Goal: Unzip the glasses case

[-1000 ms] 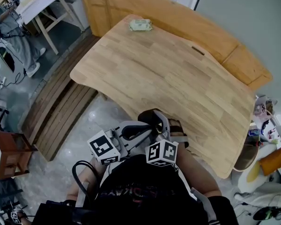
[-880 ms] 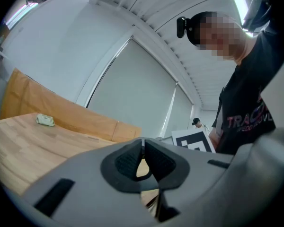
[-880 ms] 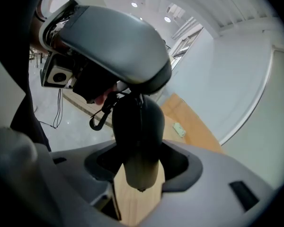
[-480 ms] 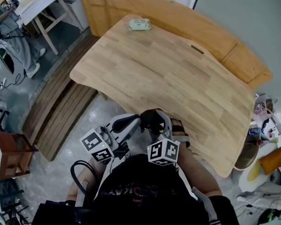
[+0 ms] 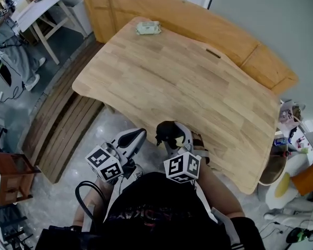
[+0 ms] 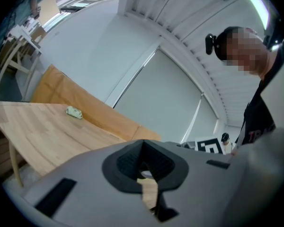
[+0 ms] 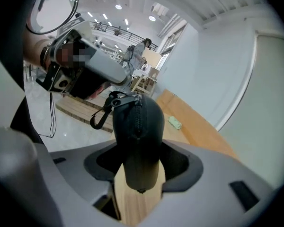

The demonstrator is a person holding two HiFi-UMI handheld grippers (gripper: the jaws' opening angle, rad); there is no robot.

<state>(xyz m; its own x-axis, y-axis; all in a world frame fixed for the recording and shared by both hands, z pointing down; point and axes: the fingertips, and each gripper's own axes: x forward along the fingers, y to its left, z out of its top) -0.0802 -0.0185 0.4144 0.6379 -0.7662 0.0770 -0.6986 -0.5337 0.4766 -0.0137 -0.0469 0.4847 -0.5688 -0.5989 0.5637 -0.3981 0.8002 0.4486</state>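
Head view: L tongs (image 5: 140,133) now clear of glasses case (image 5: 165,131), shut, empty; R tongs (image 5: 173,137) tight on it.

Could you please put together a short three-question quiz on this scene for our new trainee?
1. True or false: the left claw is clamped on the glasses case.
2. What lies at the far end of the wooden table? A) small pale-green packet B) mug C) scissors
3. Fill in: the glasses case is gripped by the ____ claw.
Key: 1 false; 2 A; 3 right claw.
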